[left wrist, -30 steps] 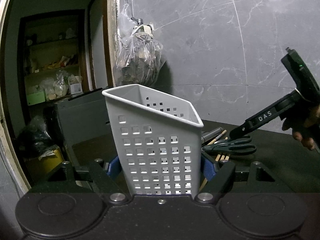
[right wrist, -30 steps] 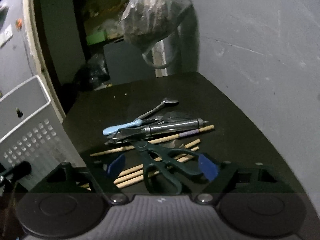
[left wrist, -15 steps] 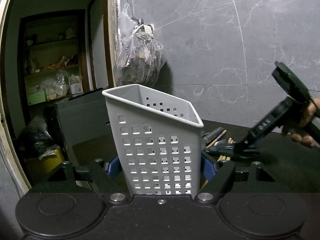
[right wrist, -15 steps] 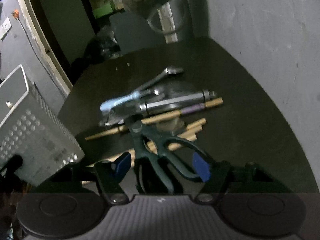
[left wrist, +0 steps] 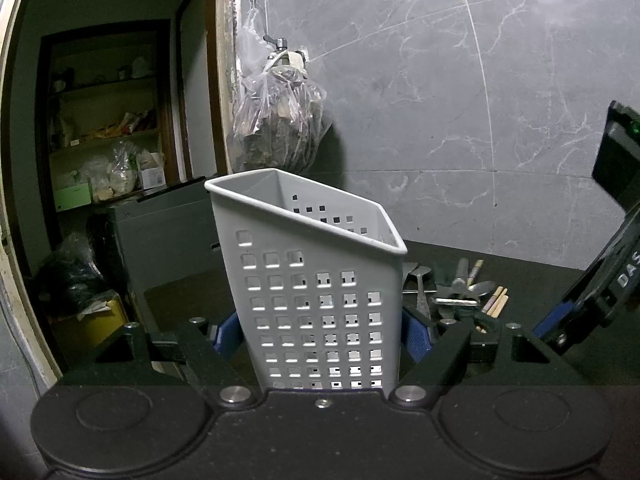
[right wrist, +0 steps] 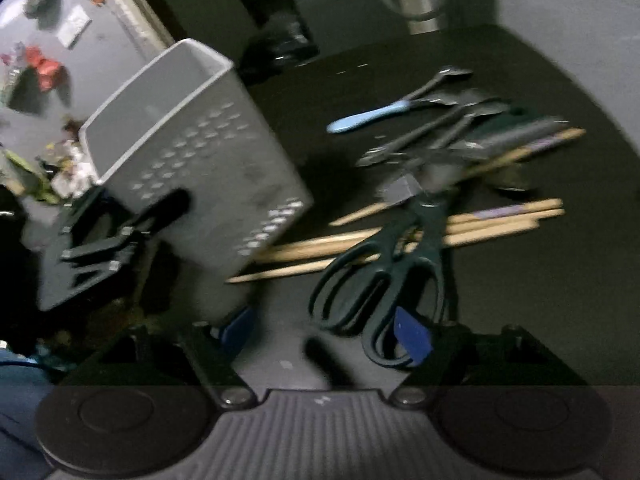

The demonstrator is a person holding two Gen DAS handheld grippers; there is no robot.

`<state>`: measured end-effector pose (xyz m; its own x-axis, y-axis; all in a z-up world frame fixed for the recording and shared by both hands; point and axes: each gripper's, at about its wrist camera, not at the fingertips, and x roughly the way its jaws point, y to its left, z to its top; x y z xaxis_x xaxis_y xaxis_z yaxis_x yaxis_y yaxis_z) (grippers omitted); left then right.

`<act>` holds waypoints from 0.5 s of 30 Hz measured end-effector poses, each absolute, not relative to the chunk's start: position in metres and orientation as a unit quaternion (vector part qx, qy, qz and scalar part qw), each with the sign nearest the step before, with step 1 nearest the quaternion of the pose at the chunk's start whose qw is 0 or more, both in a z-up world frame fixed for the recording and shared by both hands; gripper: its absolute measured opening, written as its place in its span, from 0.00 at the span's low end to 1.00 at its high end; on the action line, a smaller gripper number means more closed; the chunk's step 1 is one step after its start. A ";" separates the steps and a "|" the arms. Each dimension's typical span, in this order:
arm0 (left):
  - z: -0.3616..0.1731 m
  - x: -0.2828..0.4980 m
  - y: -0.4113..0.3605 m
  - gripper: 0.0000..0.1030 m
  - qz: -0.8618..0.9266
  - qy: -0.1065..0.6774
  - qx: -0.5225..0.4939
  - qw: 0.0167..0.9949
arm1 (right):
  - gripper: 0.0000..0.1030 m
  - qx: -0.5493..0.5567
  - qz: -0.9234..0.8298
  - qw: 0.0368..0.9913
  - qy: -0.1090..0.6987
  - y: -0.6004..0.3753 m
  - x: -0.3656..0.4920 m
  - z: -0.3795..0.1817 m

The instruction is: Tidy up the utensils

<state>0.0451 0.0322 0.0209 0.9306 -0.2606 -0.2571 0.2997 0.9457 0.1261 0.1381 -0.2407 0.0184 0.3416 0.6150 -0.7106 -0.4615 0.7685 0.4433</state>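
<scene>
Clutter rings the dark surface [right wrist: 540,300]: a bag [left wrist: 280,120] hangs on the marble wall behind, and shelves [left wrist: 108,140] fill the doorway to the left. The left claw [left wrist: 320,332] is clamped on the tilted grey caddy [left wrist: 316,292], its blue pads pressed to both sides, and the caddy blocks most of its view of the utensil pile. The right claw [right wrist: 328,330], whose jaws have just been opening, stands open above the surface, the scissors [right wrist: 384,276] handles just beside its right pad, with chopsticks [right wrist: 460,228], a blue-handled spoon [right wrist: 368,116] and metal utensils [right wrist: 444,132] heaped beyond.
</scene>
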 end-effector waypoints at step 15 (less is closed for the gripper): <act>0.021 0.044 0.033 0.77 -0.142 0.118 0.082 0.979 | 0.80 0.103 0.307 0.831 0.453 -0.263 0.136 0.025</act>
